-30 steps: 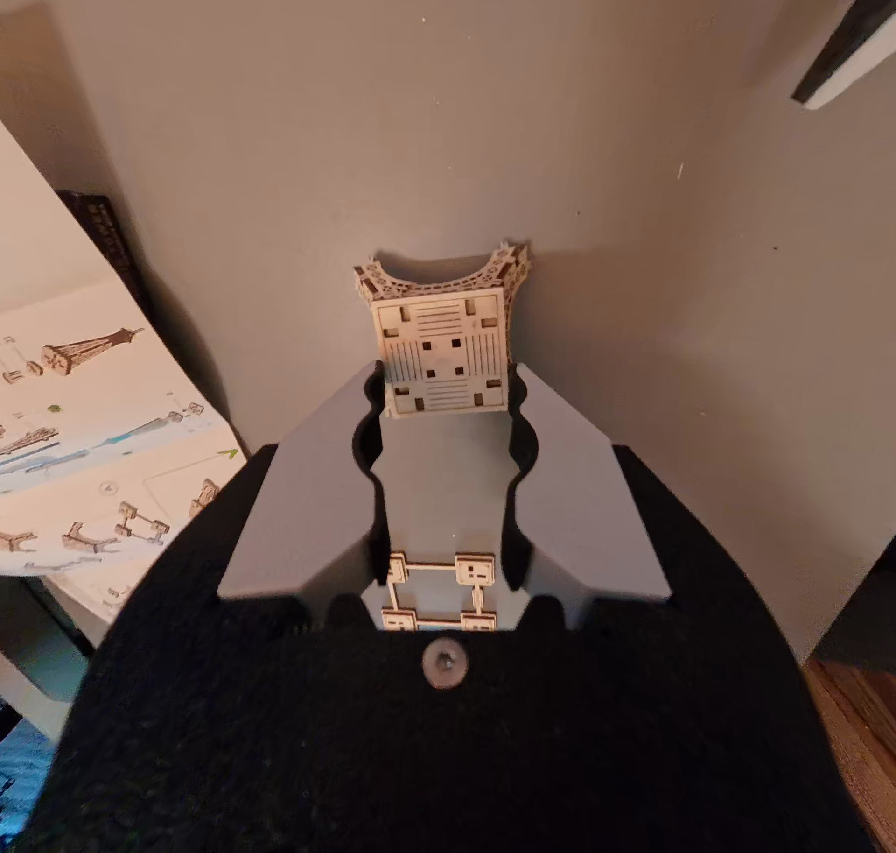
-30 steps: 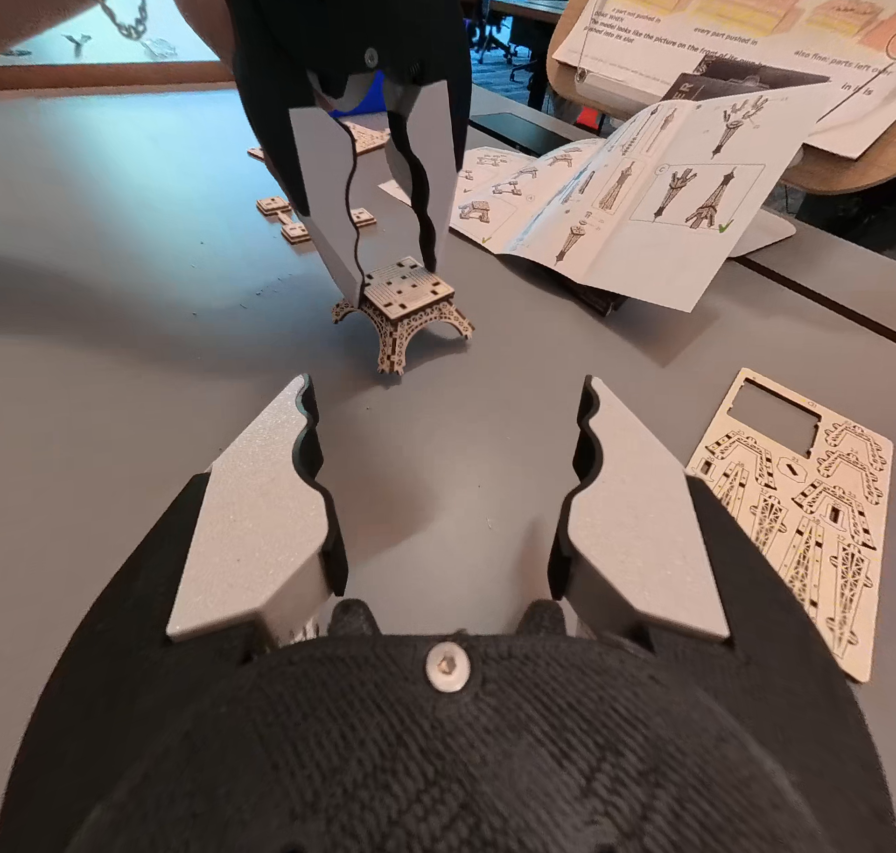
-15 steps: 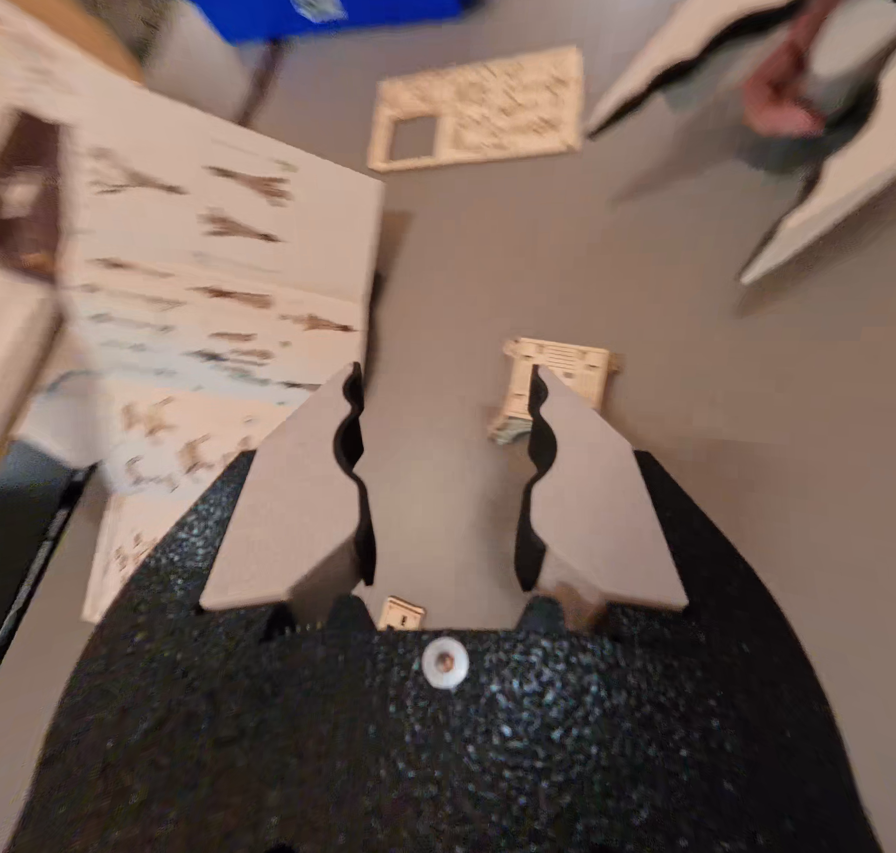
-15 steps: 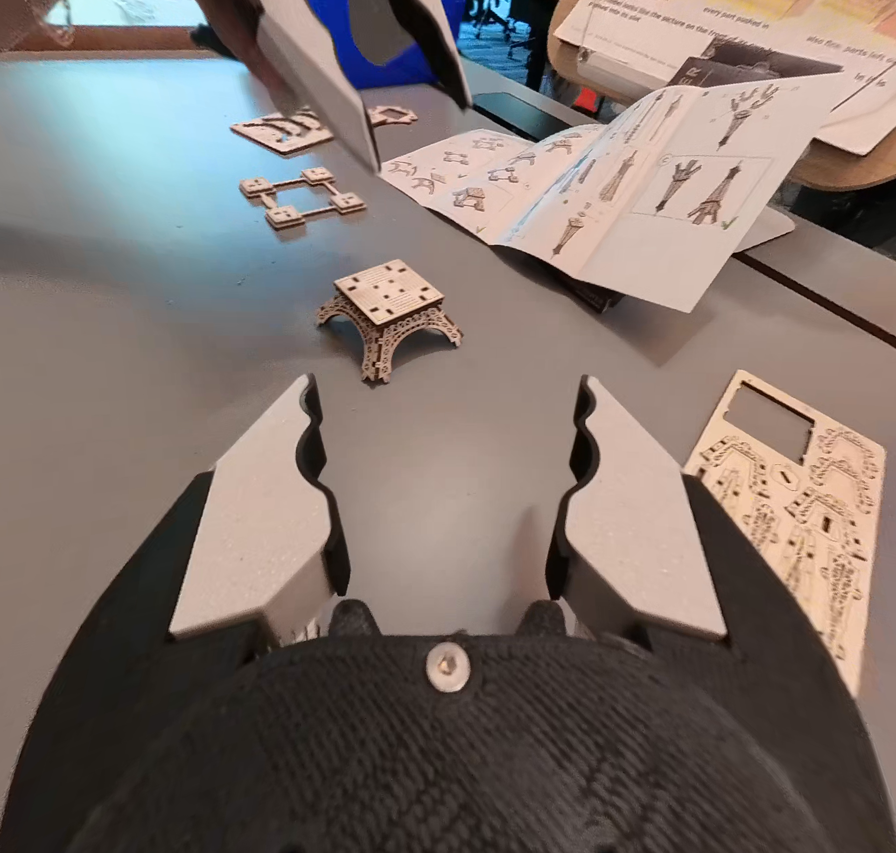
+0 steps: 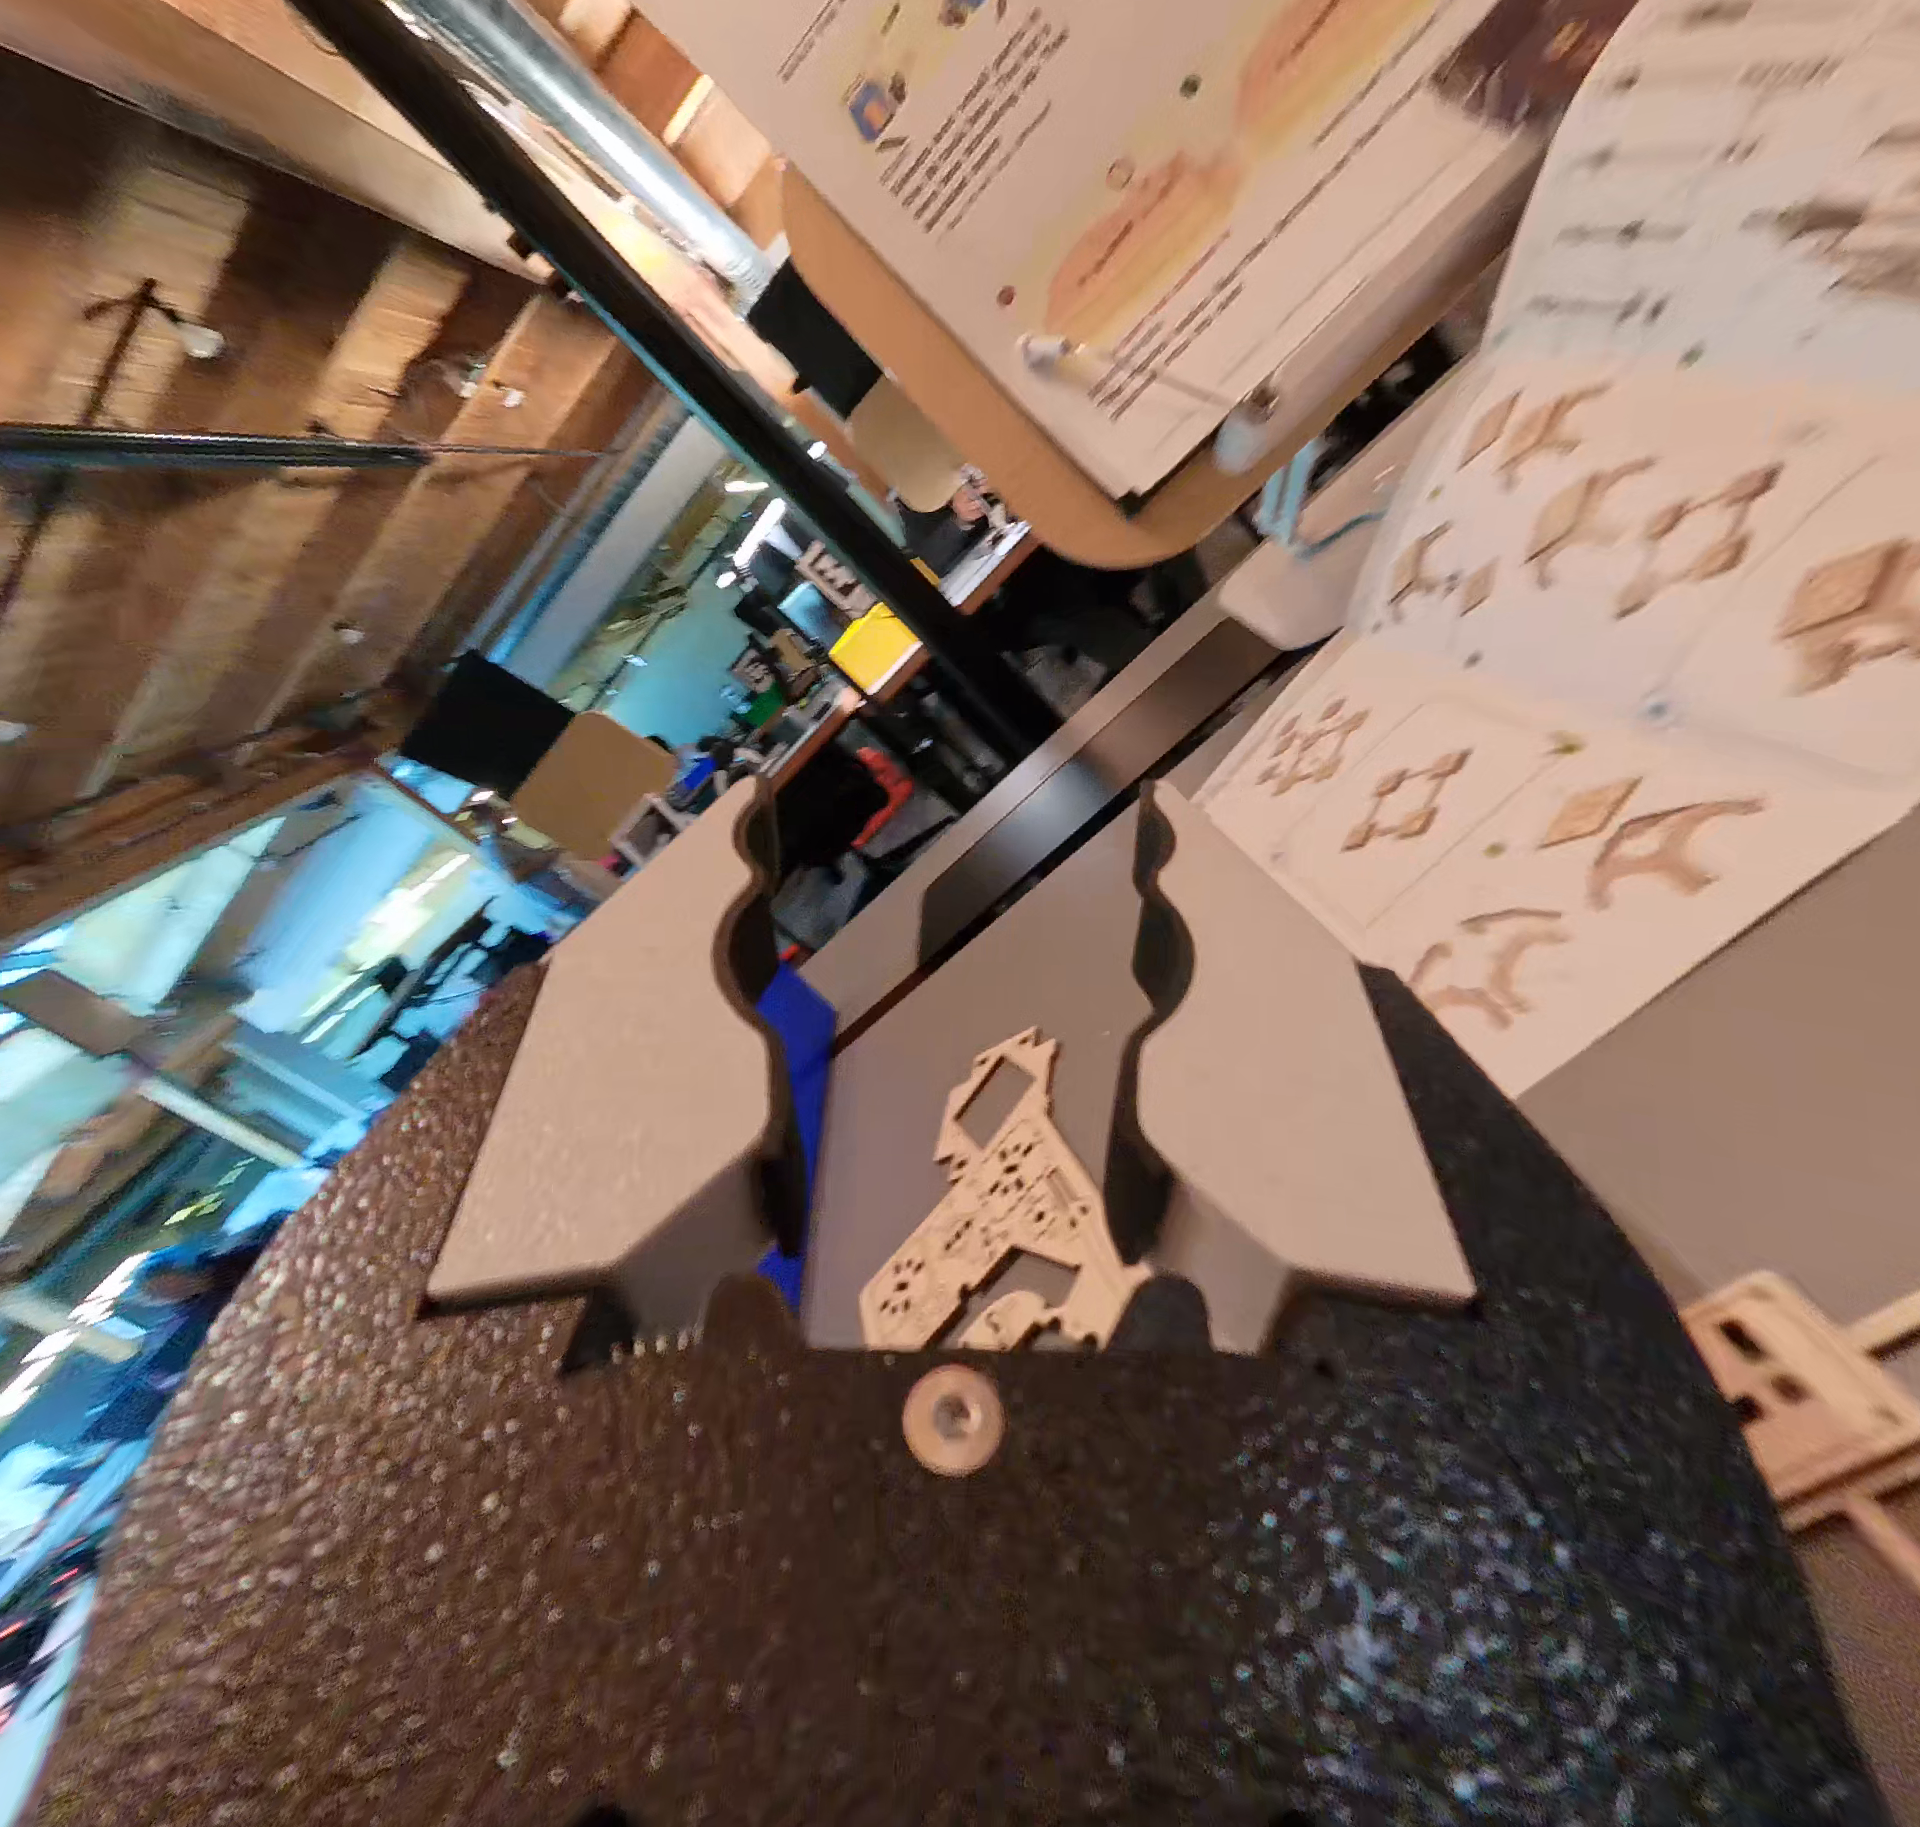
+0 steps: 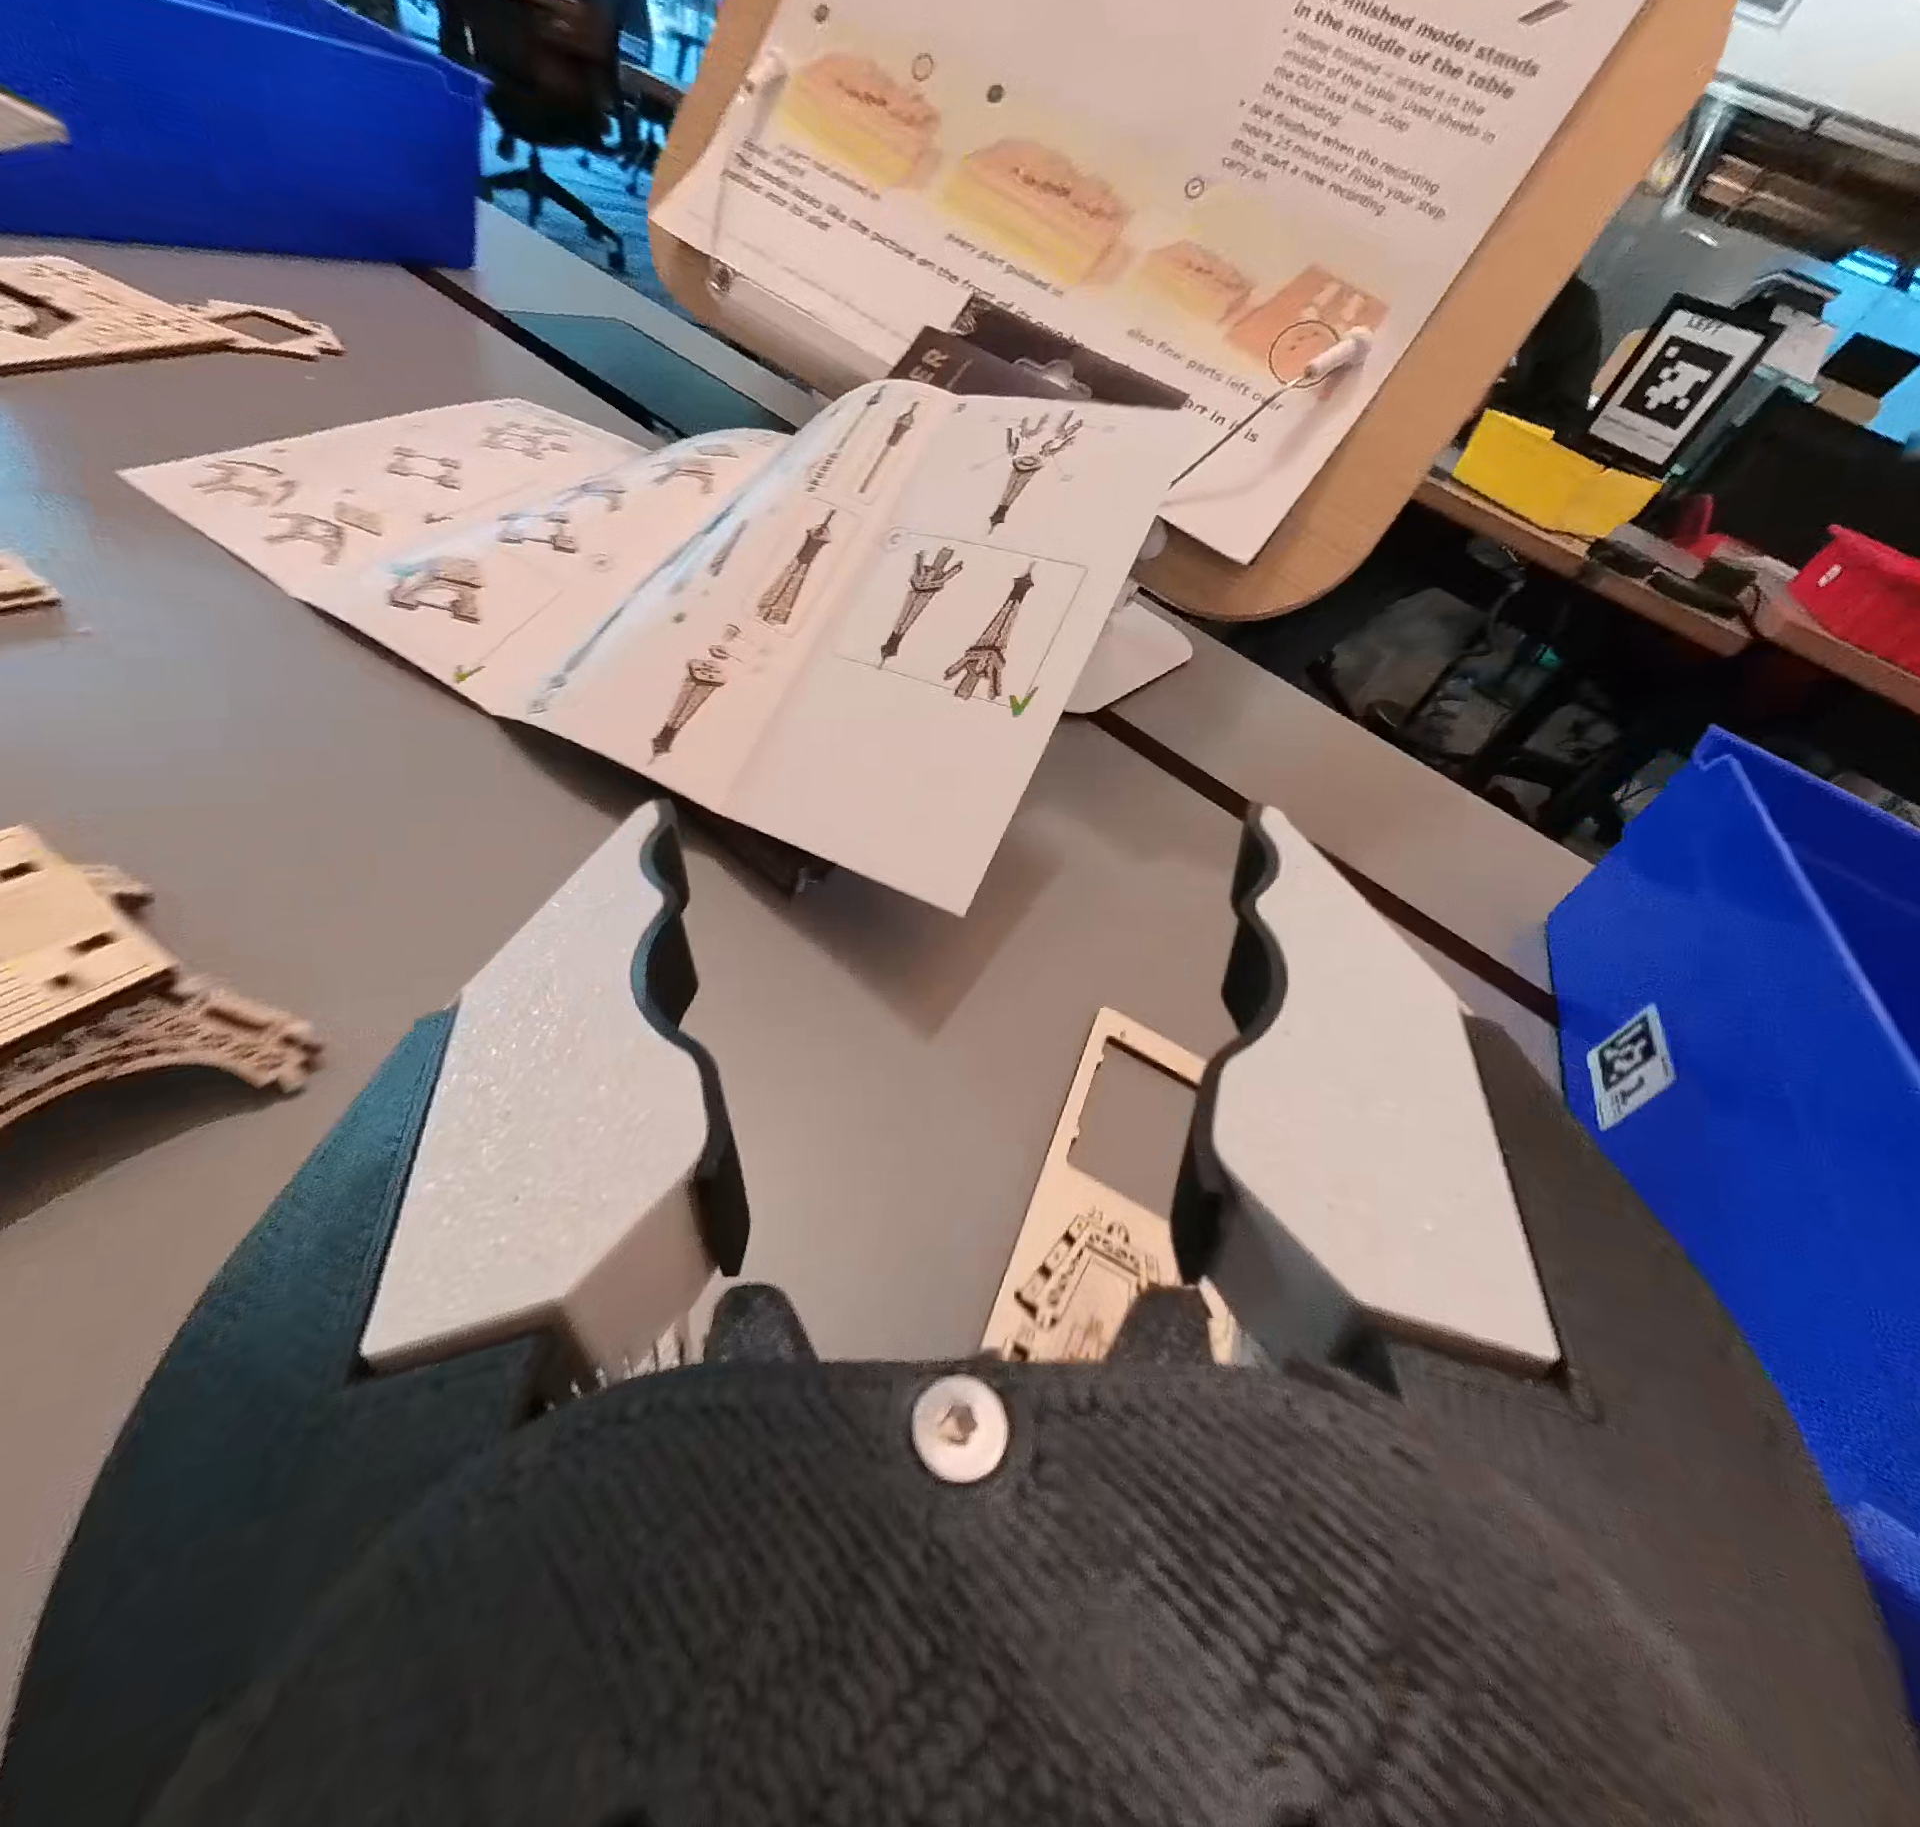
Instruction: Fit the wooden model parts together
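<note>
The wooden tower base (image 6: 94, 998), a square platform on arched lattice legs, stands on the grey table (image 6: 260, 738) at the left edge of the right wrist view. My right gripper (image 6: 956, 832) is open and empty, low over the table. A flat wooden parts sheet (image 6: 1127, 1143) with a rectangular cut-out lies under its right finger. My left gripper (image 5: 951, 811) is open and empty, tilted, and points along the table. A punched-out wooden sheet (image 5: 997, 1185) lies between its fingers. A small wooden frame piece (image 5: 1787, 1382) lies at the lower right.
A folded instruction booklet (image 6: 675, 551) lies ahead; it also shows in the left wrist view (image 5: 1558, 738). A board with a paper sheet (image 6: 1143, 167) stands behind it. A blue bin (image 6: 1766, 1102) is at the right. Another blue bin (image 6: 208, 136) and a wooden sheet (image 6: 125, 323) are far left.
My left gripper has lifted off the tower base, swung away and tilted. My right gripper has moved right, over the parts sheet. The tower base stays standing on the table.
</note>
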Demonstrator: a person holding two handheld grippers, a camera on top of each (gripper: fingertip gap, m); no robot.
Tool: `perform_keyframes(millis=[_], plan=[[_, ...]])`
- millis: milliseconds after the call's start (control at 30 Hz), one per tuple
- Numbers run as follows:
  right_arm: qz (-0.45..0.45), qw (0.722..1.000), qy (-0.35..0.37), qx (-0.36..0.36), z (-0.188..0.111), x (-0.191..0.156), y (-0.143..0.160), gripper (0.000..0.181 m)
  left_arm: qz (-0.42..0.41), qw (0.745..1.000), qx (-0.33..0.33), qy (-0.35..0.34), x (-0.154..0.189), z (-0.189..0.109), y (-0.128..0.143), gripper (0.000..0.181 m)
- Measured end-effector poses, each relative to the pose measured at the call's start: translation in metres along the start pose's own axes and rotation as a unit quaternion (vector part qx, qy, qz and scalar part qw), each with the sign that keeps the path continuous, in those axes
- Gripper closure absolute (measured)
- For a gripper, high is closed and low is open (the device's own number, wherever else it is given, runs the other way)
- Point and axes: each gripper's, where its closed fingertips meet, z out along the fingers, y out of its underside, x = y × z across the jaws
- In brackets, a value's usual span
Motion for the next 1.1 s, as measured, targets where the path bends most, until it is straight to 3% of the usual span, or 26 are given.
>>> perform_keyframes(millis=[133, 267, 733, 867, 1100], plan=[[-0.031, 0.999, 0.038, 0.002, 0.008, 0.003, 0.004, 0.084, 0.052, 0.997, -0.031, -0.038, -0.013, 0.007, 0.015, 0.118], [-0.087, 0.993, 0.08, -0.018, -0.006, 0.008, 0.011, 0.089, 0.023, 0.998, -0.038, -0.044, -0.009, 0.008, 0.02, 0.124], [-0.019, 0.976, 0.037, -0.214, -0.021, 0.008, 0.08, 0.101, 0.007, 0.995, -0.09, -0.044, 0.0, 0.017, 0.051, 0.134], [0.043, 0.971, -0.017, -0.233, -0.025, -0.005, 0.087, 0.106, 0.013, 0.995, -0.094, -0.04, 0.003, 0.019, 0.054, 0.136], [0.051, 0.967, -0.043, -0.246, -0.026, -0.011, 0.092, 0.111, 0.017, 0.995, -0.096, -0.036, 0.005, 0.019, 0.055, 0.138]])
